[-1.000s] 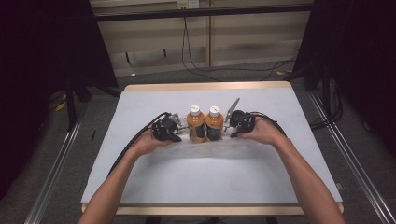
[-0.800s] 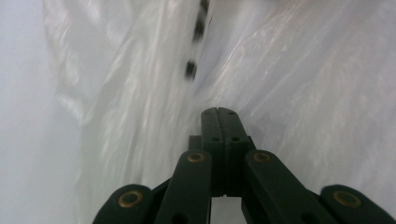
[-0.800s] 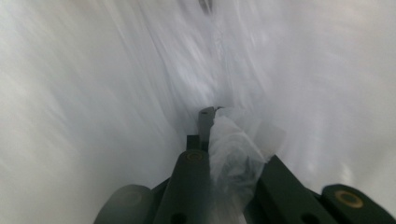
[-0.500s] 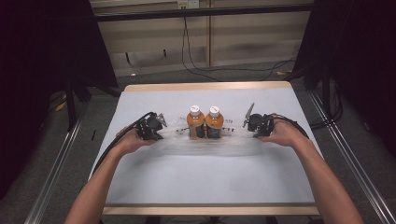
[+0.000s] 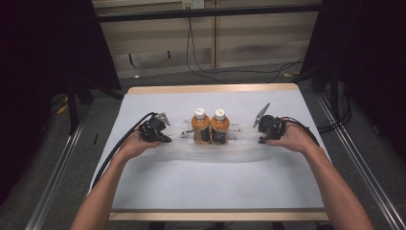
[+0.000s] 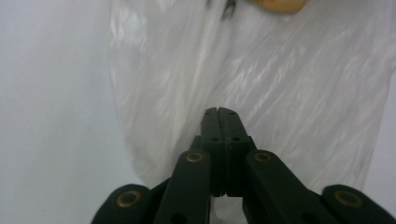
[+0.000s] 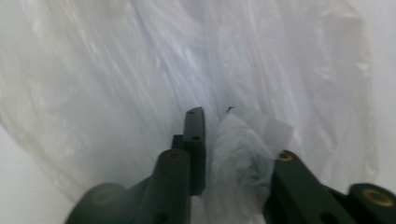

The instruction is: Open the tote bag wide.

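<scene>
Thin, clear plastic makes up the bag [image 5: 210, 148] we are working on: it lies flat and crinkled across the middle of the white table [image 5: 206, 191], stretched sideways between our two hands, with glossy creases running along its length. Two bottles [image 5: 210, 128] of orange-brown drink with white caps stand upright side by side, touching each other, at the bag's far edge, midway between the grippers; whether they stand inside the film or just on it we cannot tell from above.

Our left gripper [image 6: 221, 116] sits at the bag's left end. In the left gripper view its jaws look pressed together, though they have just been opening slightly; the film lies right under the tips, and we cannot make out a fold pinched between them.

Our right gripper [image 7: 219, 114] sits at the bag's right end, well apart from the bottles. Its jaws have just been opening and now stand a little apart, with a bunched wad of the plastic filling the gap and hiding the far jaw's tip.
</scene>
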`<action>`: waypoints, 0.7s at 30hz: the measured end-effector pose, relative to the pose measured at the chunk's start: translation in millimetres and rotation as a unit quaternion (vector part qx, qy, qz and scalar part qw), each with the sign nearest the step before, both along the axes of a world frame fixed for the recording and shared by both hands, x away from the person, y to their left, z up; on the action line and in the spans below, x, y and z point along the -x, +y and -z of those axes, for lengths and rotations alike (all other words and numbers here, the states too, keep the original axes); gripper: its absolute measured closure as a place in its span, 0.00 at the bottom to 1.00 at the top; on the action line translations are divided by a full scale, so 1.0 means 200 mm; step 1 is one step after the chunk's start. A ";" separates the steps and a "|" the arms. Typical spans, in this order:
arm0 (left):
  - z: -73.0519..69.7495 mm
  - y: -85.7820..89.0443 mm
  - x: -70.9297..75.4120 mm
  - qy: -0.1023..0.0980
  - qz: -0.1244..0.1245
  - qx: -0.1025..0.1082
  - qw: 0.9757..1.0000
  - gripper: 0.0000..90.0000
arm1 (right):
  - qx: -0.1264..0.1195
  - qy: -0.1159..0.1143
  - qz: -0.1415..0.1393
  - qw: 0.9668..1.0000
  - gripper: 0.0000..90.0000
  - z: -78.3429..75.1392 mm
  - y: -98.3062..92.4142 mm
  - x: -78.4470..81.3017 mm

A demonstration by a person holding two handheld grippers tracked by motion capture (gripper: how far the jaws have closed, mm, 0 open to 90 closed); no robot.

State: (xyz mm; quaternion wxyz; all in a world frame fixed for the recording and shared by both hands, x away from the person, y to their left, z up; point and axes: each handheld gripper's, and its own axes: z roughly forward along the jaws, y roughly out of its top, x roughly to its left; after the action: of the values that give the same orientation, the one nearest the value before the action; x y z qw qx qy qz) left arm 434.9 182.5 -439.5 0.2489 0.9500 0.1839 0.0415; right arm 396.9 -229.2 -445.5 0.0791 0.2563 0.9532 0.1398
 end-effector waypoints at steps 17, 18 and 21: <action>-0.15 0.04 0.12 -0.036 -0.024 0.129 0.991 0.61 | -0.189 -0.070 0.021 0.979 0.41 -0.26 -0.05 0.04; -0.16 0.04 0.12 -0.039 -0.018 0.130 0.991 0.59 | -0.195 -0.071 0.019 0.978 0.41 -0.27 -0.05 0.04; -0.20 0.04 0.13 -0.040 -0.020 0.140 0.989 0.56 | -0.210 -0.076 0.019 0.974 0.37 -0.31 -0.04 0.05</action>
State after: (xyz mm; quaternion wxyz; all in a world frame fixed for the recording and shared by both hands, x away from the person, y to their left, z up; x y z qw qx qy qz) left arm 408.8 189.8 -399.7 0.3857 0.8995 0.1970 0.0586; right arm 387.8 -236.6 -384.4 0.0982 0.2740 0.8885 0.3547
